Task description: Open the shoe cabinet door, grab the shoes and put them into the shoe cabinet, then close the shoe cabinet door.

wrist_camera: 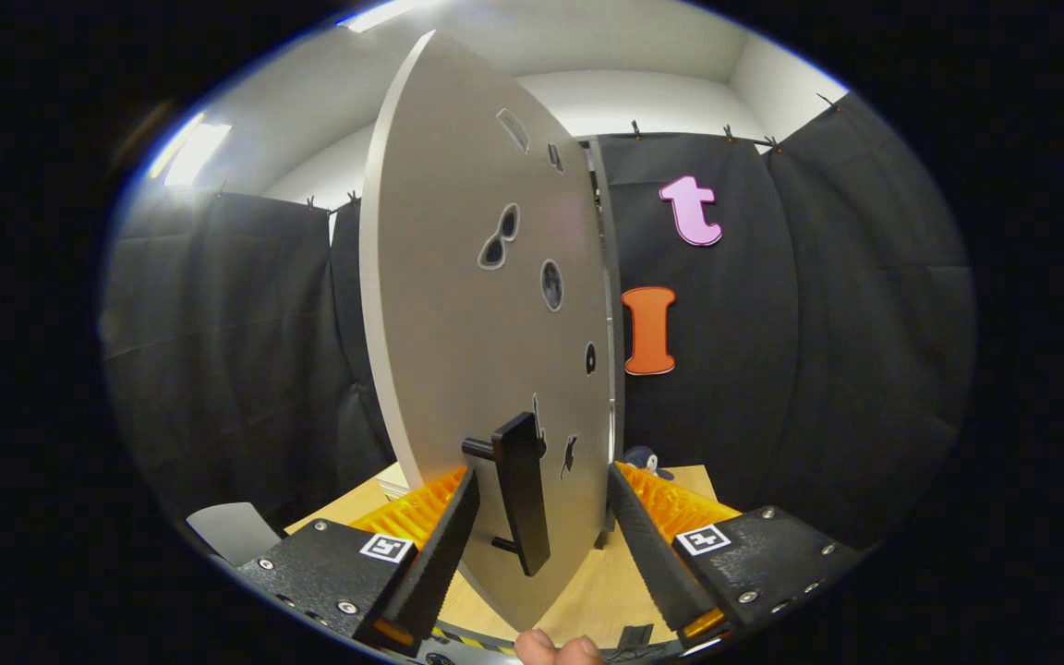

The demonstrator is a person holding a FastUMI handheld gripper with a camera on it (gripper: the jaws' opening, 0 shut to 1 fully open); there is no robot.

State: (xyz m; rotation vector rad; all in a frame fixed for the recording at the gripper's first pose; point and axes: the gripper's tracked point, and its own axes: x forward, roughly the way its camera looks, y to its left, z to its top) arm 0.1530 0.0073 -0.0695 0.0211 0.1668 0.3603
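The gripper (541,540) has its two fingers spread apart, one on each side of the shoe cabinet door (467,305), and neither finger presses on anything that I can make out. Between them, slightly toward the finger at seven o'clock, stands the door's single dark bar handle (523,489), its long axis running up and down, held off the panel by a short stub at its top and another near its bottom. The handle sits just ahead of the fingertips, at roughly twelve o'clock from the gripper's midpoint, so a straight closing of the fingers looks like the move that matters. The door is one pale panel, swung out so it is seen nearly edge-on, its hinge side at about one o'clock against the cabinet's edge (608,305); small dark stickers, about seven, dot its face. Under it lies a wooden tabletop (587,591). A small dark object (645,459) at two o'clock beyond the right finger may be a shoe, though I cannot tell. At six o'clock two fingertips of a person's hand (558,648) show
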